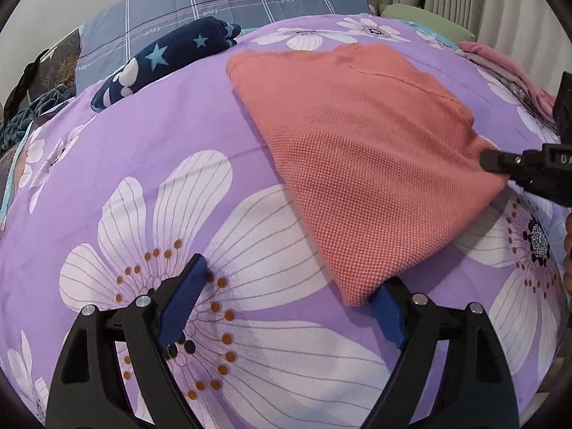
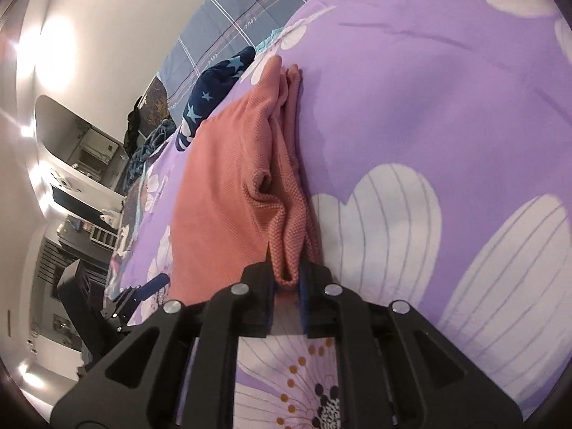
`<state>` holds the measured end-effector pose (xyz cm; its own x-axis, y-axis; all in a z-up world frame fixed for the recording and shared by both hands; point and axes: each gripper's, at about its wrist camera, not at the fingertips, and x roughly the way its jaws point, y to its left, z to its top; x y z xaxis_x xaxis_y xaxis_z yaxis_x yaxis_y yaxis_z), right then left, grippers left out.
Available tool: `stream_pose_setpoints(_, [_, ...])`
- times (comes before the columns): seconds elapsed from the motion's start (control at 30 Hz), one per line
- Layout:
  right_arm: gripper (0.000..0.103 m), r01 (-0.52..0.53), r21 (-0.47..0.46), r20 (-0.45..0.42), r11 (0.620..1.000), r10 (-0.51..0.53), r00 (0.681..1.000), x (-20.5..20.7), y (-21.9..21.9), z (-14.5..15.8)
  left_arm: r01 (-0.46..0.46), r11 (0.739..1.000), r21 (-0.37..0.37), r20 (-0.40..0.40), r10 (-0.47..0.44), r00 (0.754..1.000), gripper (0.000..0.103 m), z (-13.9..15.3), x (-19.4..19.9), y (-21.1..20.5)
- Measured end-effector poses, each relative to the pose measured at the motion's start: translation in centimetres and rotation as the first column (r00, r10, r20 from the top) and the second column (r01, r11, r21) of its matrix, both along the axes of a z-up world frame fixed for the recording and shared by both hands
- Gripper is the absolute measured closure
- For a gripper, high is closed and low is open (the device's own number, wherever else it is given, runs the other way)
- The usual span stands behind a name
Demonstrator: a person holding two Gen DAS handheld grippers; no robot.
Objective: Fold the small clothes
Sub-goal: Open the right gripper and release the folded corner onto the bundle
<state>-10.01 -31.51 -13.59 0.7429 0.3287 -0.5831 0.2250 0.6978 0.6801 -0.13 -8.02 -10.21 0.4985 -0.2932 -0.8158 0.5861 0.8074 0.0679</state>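
On the smooth floral bedspread [image 1: 143, 150], waffle-knit coral garment [image 1: 357, 150], corner bunched in narrow right gripper [image 2: 286, 282]; left gripper [image 1: 289, 300] agape, empty.

"love" script, repeated, on blue plaid quilt [image 1: 228, 3].

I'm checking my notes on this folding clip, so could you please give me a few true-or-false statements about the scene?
1. The salmon garment lies on a purple floral bedcover. True.
2. The left hand-held gripper is clamped on the garment. False: it is open, one finger beside a corner.
3. The right hand-held gripper has bunched salmon fabric between its fingers. True.
4. A navy star-print cloth lies on top of the garment. False: it lies apart, near the pillow.
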Motion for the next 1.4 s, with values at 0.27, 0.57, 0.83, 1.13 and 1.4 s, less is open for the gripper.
stream_pose_setpoints(0.27, [0.078,0.005,-0.214,0.084,0.977,0.014,0.996,1.1,1.6,4.5,-0.007,1.0,-0.005,-0.003,0.007,1.0,0.018,-0.1,-0.1,0.0])
stream_pose_setpoints(0.57, [0.086,0.016,-0.177,-0.051,0.984,-0.025,0.998,2.6,0.3,0.9,-0.011,1.0,-0.025,-0.018,0.011,1.0,0.018,-0.1,-0.4,0.9])
stream_pose_setpoints(0.83, [0.082,0.01,-0.216,0.0,0.976,-0.01,1.0,2.8,-0.8,3.8,0.125,0.991,-0.057,0.011,-0.124,0.992,0.022,3.0,-2.9,0.6])
stream_pose_setpoints(1.13, [0.068,-0.05,-0.267,-0.019,0.962,0.046,0.999,9.6,-1.5,5.6,0.214,0.973,-0.081,0.045,-0.211,0.976,0.025,4.4,-3.3,-1.7])
stream_pose_setpoints(1.4, [0.064,-0.036,-0.312,-0.084,0.949,0.01,0.996,15.1,-1.7,5.2,0.188,0.974,-0.127,-0.079,-0.198,0.977,0.025,0.9,-0.9,-2.7])
